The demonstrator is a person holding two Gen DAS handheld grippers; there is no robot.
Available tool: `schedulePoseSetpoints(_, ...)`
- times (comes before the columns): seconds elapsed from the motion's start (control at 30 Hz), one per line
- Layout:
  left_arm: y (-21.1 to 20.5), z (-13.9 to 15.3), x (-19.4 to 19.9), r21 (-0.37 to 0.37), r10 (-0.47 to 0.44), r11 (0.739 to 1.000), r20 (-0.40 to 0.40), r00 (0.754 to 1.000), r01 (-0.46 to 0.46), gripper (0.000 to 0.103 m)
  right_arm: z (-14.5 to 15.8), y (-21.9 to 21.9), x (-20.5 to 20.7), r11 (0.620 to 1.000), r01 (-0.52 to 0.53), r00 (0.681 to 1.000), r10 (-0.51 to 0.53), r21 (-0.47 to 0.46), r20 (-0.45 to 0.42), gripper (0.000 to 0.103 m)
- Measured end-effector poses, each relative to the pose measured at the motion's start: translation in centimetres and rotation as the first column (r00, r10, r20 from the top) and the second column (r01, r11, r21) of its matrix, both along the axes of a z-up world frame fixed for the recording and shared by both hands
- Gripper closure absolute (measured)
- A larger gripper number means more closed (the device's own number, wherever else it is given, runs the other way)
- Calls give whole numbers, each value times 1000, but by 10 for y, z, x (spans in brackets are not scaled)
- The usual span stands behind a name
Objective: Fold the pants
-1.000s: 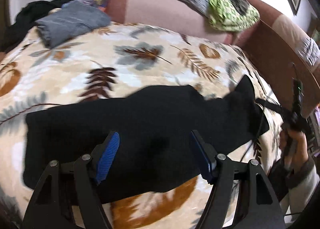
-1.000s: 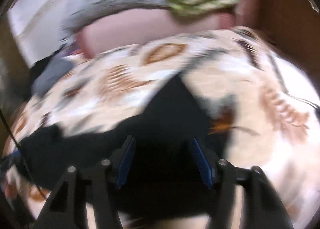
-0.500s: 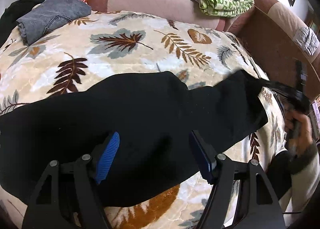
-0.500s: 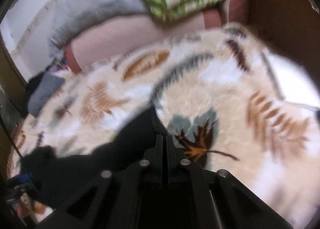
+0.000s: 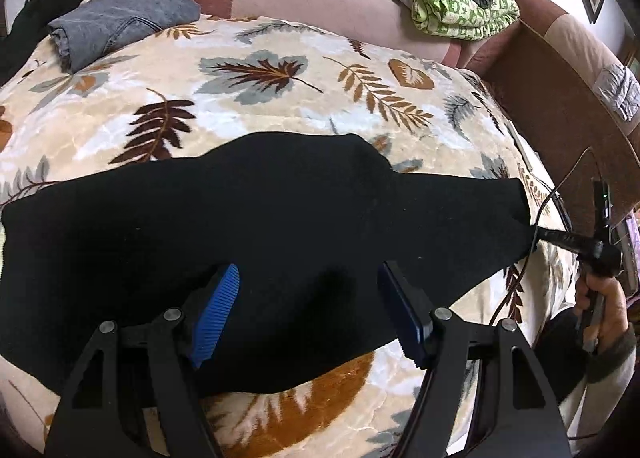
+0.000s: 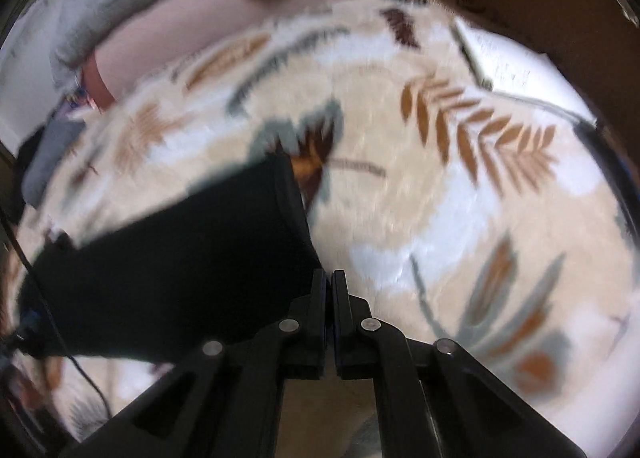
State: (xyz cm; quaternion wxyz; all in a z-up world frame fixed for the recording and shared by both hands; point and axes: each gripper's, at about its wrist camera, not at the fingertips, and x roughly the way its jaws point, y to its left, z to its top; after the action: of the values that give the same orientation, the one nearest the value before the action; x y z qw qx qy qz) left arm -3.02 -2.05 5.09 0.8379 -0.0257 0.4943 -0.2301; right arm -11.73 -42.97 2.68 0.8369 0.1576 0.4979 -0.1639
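- Left wrist view: sharp, even soft daylight, strong fisheye bending and dark vignette at edges.
- Right wrist view: motion-blurred throughout; blanket (image 6: 460,186) beyond the fingers washed out, glare upper right.

Beyond the black pants (image 5: 248,242), the middle of the bed (image 5: 280,106) lies bare. A folded grey garment (image 5: 116,18) blocks its far left corner, and a green patterned cloth (image 5: 456,6) crowds the far right edge.

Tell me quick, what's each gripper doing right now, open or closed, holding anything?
Left gripper: open, above the black pants, holding nothing.
Right gripper: closed on the edge of the pants.
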Motion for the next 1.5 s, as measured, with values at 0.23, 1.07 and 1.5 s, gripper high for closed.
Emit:
schedulePoseSetpoints(0.23,20,3,-1,-17,53,998,11,999,-53,31,44,13,-5,981,-71,966,22,181,259,56)
schedulePoseSetpoints(1.07,102,-9,50,184,325,920,134,936,-346,31,3,227,166,845,-496,853,432,200,292,97)
schedulePoseSetpoints(1.5,106,-11,39,161,325,923,155,933,-348,23,14,210,135,837,-494,853,413,237,321,63)
